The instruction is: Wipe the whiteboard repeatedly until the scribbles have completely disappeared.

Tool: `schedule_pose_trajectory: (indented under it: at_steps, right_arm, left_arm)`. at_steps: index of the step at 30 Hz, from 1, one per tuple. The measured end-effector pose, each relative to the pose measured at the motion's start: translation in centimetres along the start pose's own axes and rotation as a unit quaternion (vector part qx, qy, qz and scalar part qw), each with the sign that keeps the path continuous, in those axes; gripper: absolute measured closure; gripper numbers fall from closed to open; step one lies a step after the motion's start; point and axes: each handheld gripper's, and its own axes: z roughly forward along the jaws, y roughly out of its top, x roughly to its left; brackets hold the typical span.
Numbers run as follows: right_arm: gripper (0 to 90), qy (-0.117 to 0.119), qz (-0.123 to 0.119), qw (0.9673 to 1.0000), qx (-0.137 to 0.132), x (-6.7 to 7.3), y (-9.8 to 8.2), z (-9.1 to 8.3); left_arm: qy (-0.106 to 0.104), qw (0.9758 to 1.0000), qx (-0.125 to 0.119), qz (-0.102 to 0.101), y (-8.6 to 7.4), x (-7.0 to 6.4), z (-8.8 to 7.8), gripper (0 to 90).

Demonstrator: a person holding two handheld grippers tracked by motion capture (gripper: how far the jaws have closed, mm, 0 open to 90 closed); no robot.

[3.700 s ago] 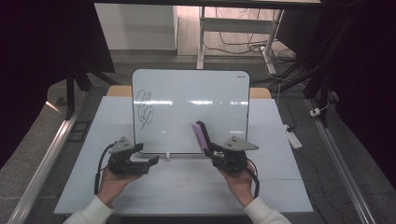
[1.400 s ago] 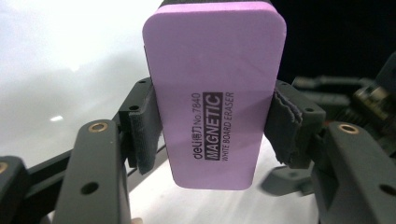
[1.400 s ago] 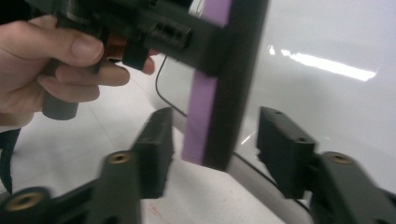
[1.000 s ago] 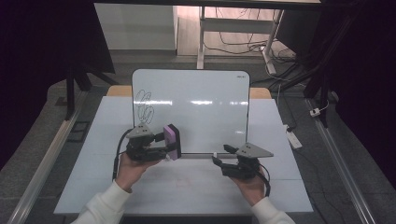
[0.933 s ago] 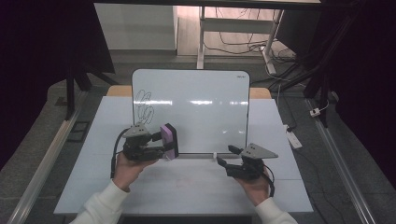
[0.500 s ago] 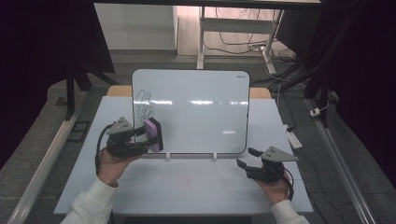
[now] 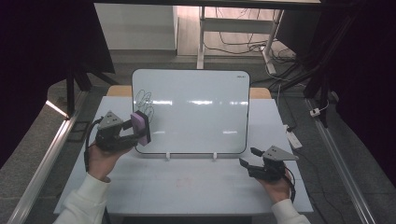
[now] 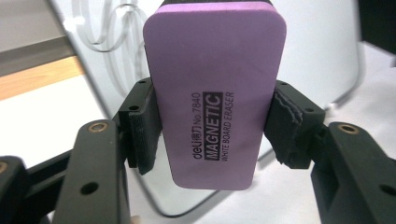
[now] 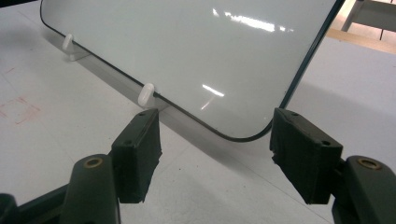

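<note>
A whiteboard (image 7: 196, 109) leans upright on the white table (image 7: 187, 182), with black scribbles (image 7: 144, 100) near its upper left corner. My left gripper (image 7: 137, 129) is shut on a purple magnetic eraser (image 7: 140, 127), held upright in front of the board's left edge just below the scribbles. In the left gripper view the eraser (image 8: 212, 88) sits clamped between both pads, with the scribbles (image 8: 112, 32) behind it. My right gripper (image 7: 247, 157) stands open and empty on the table near the board's lower right corner (image 9: 243, 135).
Two white clips (image 7: 167, 156) prop the board's bottom edge; one clip (image 9: 147, 93) lies just ahead of the right jaws. A faint red mark (image 9: 21, 109) is on the table. Metal rails (image 7: 336, 158) run along both sides, with cables on the floor behind.
My left gripper carried the eraser left and up along the board toward the scribbles. My right gripper moved right and down, away from the board's middle to its lower right corner.
</note>
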Motion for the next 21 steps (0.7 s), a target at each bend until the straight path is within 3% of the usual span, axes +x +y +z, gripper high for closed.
schedule_pose_trajectory:
  at_steps: [3,7,10,16,21]
  right_arm:
    - [32.7,-0.001,0.001,1.0000,0.002,0.0,0.0,0.1]
    - [32.8,-0.002,-0.002,1.0000,0.004,0.1,-0.1,0.2]
    - [32.7,-0.004,0.000,1.0000,0.003,0.0,0.0,0.2]
    - [32.7,-0.008,0.000,1.0000,0.001,-0.1,0.0,0.2]
    - [32.7,-0.008,0.001,1.0000,0.002,-0.1,-0.1,0.2]
  left_arm:
    - [0.036,0.9993,0.009,0.007,0.2,0.7,-0.1,40.4]
    - [0.060,0.9982,0.002,-0.002,0.9,2.1,-0.4,40.4]
    - [0.065,0.9978,-0.003,-0.008,1.6,2.8,-0.3,40.4]
    - [0.081,0.9966,0.010,0.008,4.4,3.3,1.1,40.4]
    - [0.094,0.9947,0.036,0.025,6.9,3.4,2.5,40.4]
